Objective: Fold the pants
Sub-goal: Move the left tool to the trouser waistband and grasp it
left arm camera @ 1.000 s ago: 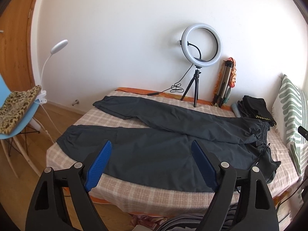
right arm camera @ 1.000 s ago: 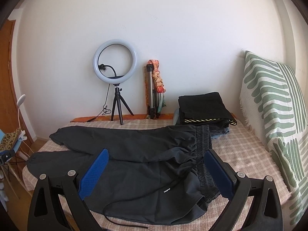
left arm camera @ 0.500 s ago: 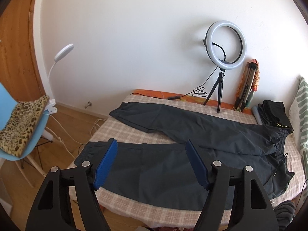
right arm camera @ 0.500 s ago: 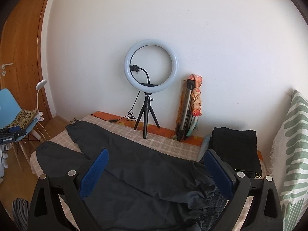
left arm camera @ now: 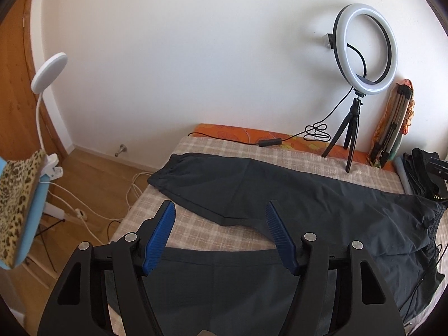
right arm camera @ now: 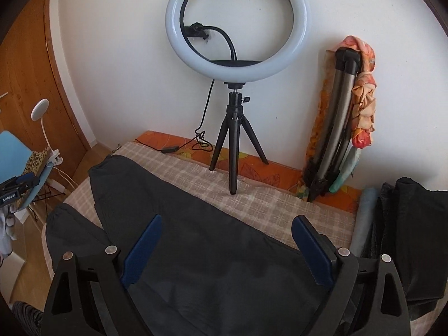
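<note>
Dark grey pants (left arm camera: 294, 196) lie spread flat on a checked bedspread (left arm camera: 212, 145), legs apart and pointing left, waistband at the right. My left gripper (left arm camera: 219, 210) is open and empty, hovering over the near leg (left arm camera: 224, 280) close to its cuff end. In the right wrist view the pants (right arm camera: 212, 252) fill the lower frame. My right gripper (right arm camera: 226, 221) is open and empty, above the far leg near the upper thigh.
A ring light on a tripod (right arm camera: 235, 89) stands at the bed's far edge with its cable (left arm camera: 280, 141). A folded tripod with orange cloth (right arm camera: 344, 117) leans on the wall. Folded dark clothes (right arm camera: 414, 238) lie at right. A blue chair (left arm camera: 19, 204) and lamp (left arm camera: 47, 70) stand left.
Both grippers have moved forward over the bed and lower toward the pants. The left swung toward the leg ends; the right closed in toward the ring light. Both stayed open.
</note>
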